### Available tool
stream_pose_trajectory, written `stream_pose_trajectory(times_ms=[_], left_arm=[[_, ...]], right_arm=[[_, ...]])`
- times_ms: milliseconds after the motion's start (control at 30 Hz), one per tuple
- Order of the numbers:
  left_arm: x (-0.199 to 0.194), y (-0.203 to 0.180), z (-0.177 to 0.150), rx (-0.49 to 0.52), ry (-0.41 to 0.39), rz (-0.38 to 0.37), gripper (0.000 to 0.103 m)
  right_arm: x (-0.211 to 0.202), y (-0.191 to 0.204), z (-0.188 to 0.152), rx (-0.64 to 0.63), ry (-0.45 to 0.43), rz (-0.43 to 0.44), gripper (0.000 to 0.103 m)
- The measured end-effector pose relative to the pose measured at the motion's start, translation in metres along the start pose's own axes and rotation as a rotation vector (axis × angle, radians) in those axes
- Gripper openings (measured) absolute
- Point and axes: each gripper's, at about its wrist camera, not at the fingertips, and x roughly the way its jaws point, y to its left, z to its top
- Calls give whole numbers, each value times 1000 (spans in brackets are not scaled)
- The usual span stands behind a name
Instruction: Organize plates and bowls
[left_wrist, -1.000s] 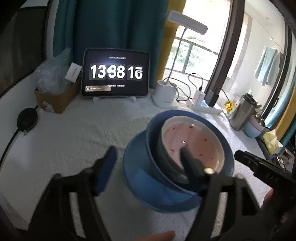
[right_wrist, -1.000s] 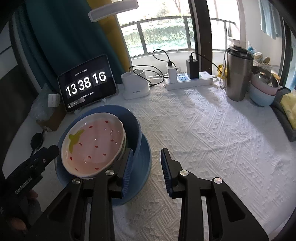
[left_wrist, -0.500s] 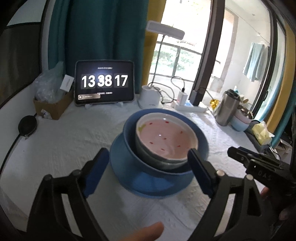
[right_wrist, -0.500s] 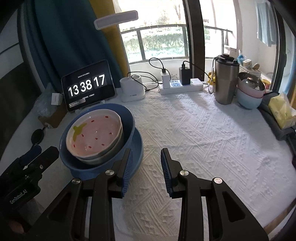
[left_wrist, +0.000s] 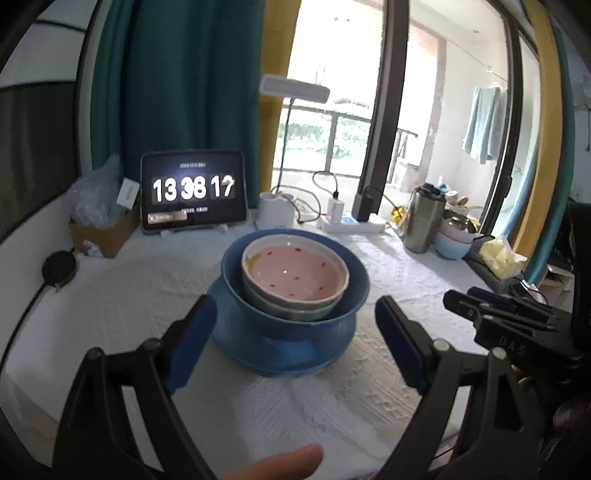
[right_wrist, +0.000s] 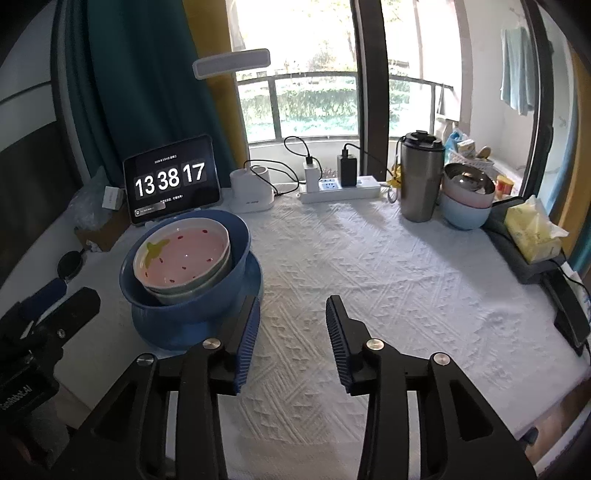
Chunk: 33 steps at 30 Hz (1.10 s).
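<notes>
My worktop (right_wrist: 388, 280) is covered in white cloth, and the stack sits on its left side: blue plate (left_wrist: 280, 354), blue bowl (left_wrist: 295, 314) on it, pink bowl (left_wrist: 295, 273) nested inside. I have pulled both claws back off the stack. My left claw (left_wrist: 291, 343) has just opened wide, its right finger out of the bowls; my right claw (right_wrist: 291, 343) has just widened, empty. The stacking looks finished.

- My left gripper (left_wrist: 291, 343) is a black frame with blue pads and round silver screws at the joints.
- My right gripper (right_wrist: 292, 339) matches it, its blue pads ribbed; its side, seen from the left camera, carries faint lettering I can't read in full.
</notes>
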Motion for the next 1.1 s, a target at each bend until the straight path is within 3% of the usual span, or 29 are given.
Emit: stream_pose_trajectory(times_ms=[300, 1100], left_arm=[[-25, -9, -10, 35, -44, 33, 94], [-83, -23, -10, 92, -186, -35, 96]], right_arm=[[-27, -7, -14, -11, -45, -31, 42], [-109, -10, -27, -29, -195, -91, 43]])
